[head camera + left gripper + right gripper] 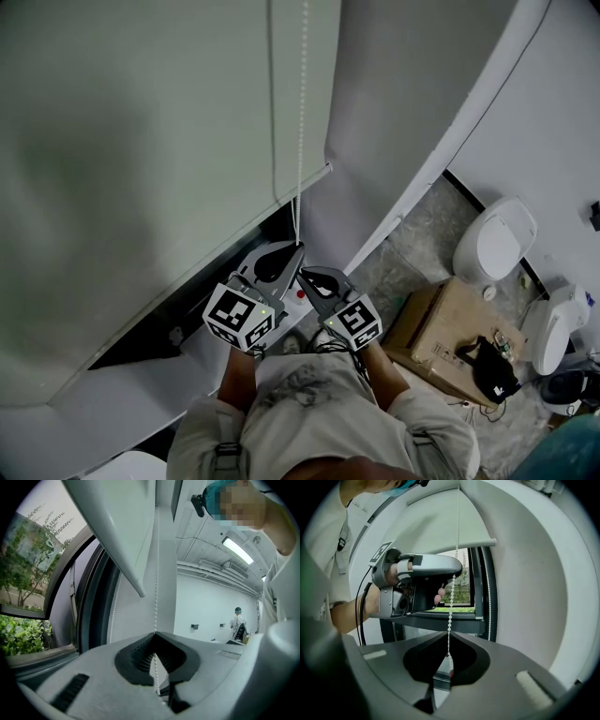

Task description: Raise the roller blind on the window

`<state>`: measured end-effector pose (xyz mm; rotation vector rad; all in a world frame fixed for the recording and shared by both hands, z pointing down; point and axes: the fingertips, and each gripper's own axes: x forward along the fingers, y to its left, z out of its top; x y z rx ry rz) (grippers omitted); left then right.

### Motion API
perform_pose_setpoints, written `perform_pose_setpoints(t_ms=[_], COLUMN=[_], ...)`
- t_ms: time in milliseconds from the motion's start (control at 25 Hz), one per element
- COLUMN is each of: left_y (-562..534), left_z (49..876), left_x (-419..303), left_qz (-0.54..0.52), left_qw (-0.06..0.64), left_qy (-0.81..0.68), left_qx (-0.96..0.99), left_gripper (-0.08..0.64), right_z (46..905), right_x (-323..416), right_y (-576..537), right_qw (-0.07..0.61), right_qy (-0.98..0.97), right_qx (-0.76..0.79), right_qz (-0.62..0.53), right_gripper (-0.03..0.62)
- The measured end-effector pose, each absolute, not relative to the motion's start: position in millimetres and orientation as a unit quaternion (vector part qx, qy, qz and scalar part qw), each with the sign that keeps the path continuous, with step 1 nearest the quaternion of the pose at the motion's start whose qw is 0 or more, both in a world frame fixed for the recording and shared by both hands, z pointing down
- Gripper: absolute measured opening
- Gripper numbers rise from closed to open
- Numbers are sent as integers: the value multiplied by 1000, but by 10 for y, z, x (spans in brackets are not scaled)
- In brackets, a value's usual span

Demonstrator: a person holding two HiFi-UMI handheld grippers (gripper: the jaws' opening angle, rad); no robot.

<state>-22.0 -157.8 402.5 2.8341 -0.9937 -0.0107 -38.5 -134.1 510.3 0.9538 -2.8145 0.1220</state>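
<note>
The pale roller blind (141,141) covers most of the window, and its bottom bar (459,545) hangs above a strip of bare glass. A white bead chain (301,112) drops beside the blind's right edge. My left gripper (298,246) is shut on this chain, which runs through its closed tips (155,633). Just below it, my right gripper (303,273) is shut on the same chain (450,611). From the right gripper view, the left gripper (457,572) sits directly above, held by a hand. A second run of the chain (489,597) hangs along the window frame.
The dark window frame (86,611) and sill lie just beyond the grippers, with greenery (23,630) outside. On the floor to the right stand a white toilet (495,242) and a cardboard box (441,328) with a black object on it. Far off stands a person (237,619).
</note>
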Motion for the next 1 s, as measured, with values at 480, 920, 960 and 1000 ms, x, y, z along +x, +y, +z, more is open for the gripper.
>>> perform_pose_setpoints(t_ms=[480,920,960,1000], left_y=[-1570,-1519,-1511,-1505], left_z=[4039,4072,4083,4094], left_x=[-227,-117,-114,-114], left_qz=[-4,-7,-9,-10], left_qw=[62,69,69,70], left_qy=[-331,-315,-314,-314], left_qx=[941,947,947,947], left_gripper=[11,11,11,11], right_z=[3728,2839,2798,2780], right_x=[-138,-300,-311,-318], right_y=[-1328,-1579,-1584,-1585], right_qw=[-44,-100,-104,-106], right_qy=[-941,-943,-943,-943], right_qx=[333,301,300,299], right_qz=[-44,-98,-100,-100], right_gripper=[57,61,61,52])
